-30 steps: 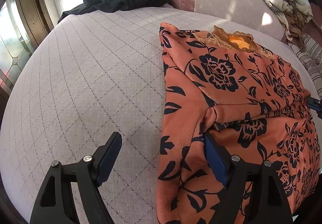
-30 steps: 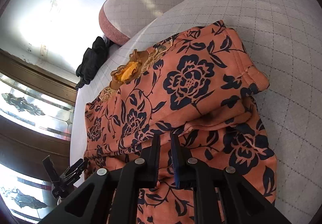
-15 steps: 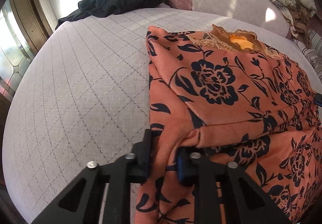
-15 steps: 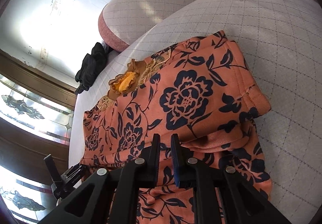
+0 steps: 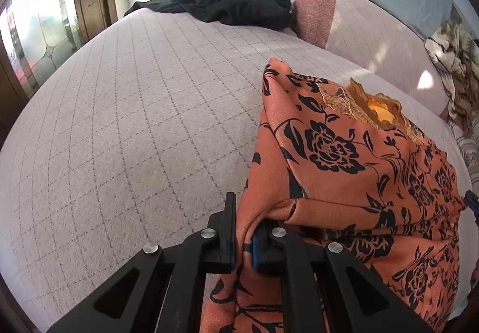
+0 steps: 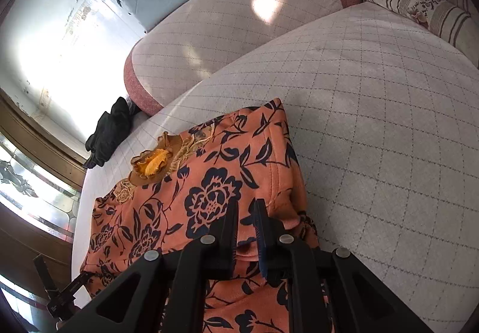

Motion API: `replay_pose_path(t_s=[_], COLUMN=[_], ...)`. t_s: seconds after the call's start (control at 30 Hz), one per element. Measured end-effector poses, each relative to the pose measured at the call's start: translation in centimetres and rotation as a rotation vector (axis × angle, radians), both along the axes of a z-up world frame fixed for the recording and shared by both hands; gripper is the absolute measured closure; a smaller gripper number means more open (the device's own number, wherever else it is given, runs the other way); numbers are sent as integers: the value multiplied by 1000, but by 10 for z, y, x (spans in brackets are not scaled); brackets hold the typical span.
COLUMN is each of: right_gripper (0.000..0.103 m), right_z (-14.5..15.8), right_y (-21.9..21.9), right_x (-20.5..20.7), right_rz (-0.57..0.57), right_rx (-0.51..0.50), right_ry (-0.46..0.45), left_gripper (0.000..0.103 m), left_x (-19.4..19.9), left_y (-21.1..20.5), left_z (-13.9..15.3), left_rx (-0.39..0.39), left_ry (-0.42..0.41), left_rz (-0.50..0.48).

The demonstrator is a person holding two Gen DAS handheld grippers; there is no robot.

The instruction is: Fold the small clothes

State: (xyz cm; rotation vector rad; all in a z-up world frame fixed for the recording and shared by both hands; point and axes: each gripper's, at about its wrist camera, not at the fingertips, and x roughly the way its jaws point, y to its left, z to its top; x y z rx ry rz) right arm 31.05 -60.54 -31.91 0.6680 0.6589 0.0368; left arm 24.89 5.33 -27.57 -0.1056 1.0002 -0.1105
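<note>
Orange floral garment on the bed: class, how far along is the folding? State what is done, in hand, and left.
Done: the garment already has one fold, a layer doubled across its middle.
In hand: the left gripper and right gripper each pinch an edge, one on each side.
Left: carrying the held edges over, flattening, then the black clothes.

Garment's (image 5: 344, 171) lower part beyond frame

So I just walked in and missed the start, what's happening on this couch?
A person is folding an orange floral garment on the quilted sofa seat, with a handheld gripper in each hand. The left gripper has just closed on the garment's left edge; the right gripper is clamped on its right side. A black garment lies untouched at the seat's far end.
</note>
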Motion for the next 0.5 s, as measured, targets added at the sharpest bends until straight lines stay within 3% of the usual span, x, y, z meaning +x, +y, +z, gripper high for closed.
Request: replay_pose_path(t_s=[0.37, 0.43, 0.5], right_gripper=[90, 90, 90], right_z=[5, 3, -4], right_y=[-1, -2, 0], right_x=[6, 9, 18], right_rz=[1, 10, 45], right_rx=[23, 35, 53], right_ry=[-41, -39, -17], left_gripper=[94, 94, 87], left_x=[1, 2, 2], left_y=[20, 14, 2], left_z=[-9, -10, -9], left_rx=[-83, -51, 28], left_ry=[25, 31, 51], left_rz=[133, 125, 91])
